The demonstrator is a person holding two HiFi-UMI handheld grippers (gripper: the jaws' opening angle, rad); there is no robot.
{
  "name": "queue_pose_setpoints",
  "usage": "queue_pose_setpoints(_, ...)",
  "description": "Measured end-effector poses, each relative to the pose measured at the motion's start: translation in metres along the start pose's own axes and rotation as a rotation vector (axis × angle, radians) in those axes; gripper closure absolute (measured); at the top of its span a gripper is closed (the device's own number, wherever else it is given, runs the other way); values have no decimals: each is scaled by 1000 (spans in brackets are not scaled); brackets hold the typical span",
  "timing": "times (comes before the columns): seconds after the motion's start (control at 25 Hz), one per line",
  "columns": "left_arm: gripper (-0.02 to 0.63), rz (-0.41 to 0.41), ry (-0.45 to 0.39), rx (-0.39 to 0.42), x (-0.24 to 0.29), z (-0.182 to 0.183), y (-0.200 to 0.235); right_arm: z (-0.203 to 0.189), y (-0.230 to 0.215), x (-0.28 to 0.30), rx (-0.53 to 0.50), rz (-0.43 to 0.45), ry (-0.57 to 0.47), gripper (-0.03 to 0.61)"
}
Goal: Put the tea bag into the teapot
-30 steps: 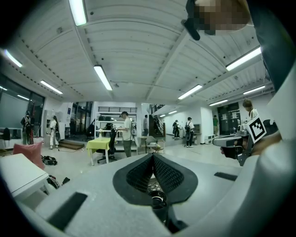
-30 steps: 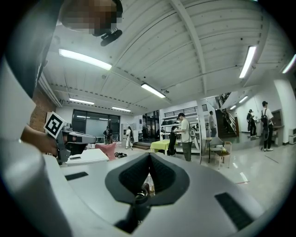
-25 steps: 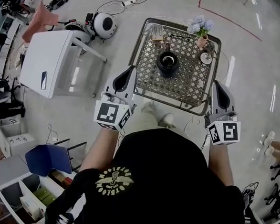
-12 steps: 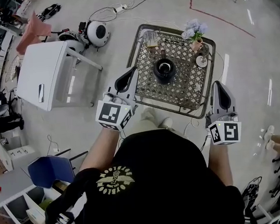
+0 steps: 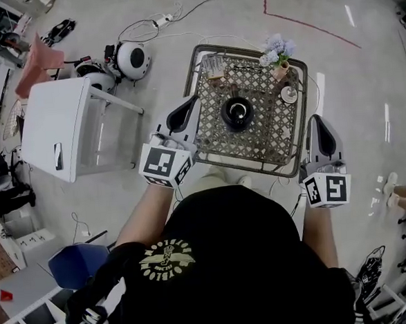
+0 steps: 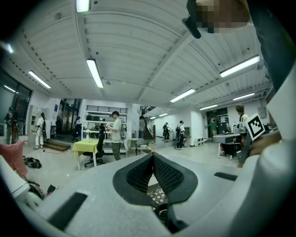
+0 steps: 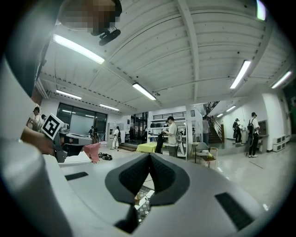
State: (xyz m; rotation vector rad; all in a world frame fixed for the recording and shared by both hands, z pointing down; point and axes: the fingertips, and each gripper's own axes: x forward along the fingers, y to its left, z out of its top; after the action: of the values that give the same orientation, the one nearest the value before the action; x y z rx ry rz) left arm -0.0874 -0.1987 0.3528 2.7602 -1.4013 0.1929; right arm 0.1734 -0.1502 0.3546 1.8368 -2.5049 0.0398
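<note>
We find the person standing at the near edge of a lattice-topped table (image 5: pixel 263 136), a gripper in each hand, both held level and aimed across the top. The left gripper (image 5: pixel 190 102) sits over the table's near left corner; in its own view its pads meet at the tips (image 6: pixel 152 157) with nothing between them, so we record it as fully closed and empty. The right gripper (image 5: pixel 319 122) hangs just off the near right corner; its own view shows the pads likewise pressed together at the tips (image 7: pixel 149 156), with nothing gripped. Through the gap below each pair of jaws only a patch of the lattice shows. The teapot (image 5: pixel 238 112), black and open at the top, stands near the middle of the table, well apart from both grippers. At the far left corner stands a small clear holder (image 5: pixel 213 66) with tan contents; we cannot confirm from here that these are the tea bag, and no tea bag is otherwise made out. At the far right corner stands a vase of pale flowers (image 5: pixel 277 49), with a small white dish (image 5: pixel 288 94) just nearer. Off to the left on the floor we note a white table (image 5: pixel 55 126), a round white device (image 5: pixel 132 59) and loose cables (image 5: pixel 158 21).
</note>
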Motion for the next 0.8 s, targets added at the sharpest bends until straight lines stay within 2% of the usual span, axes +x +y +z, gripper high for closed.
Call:
queue_pose_setpoints(0.44,618,-87,-7,-2,42,3,43,7,3,40,-20,-88,5,574)
queue_pose_setpoints(0.8,618,-204,-13,-32,85,-10,58,-1,2,54,-35,-194,51,574)
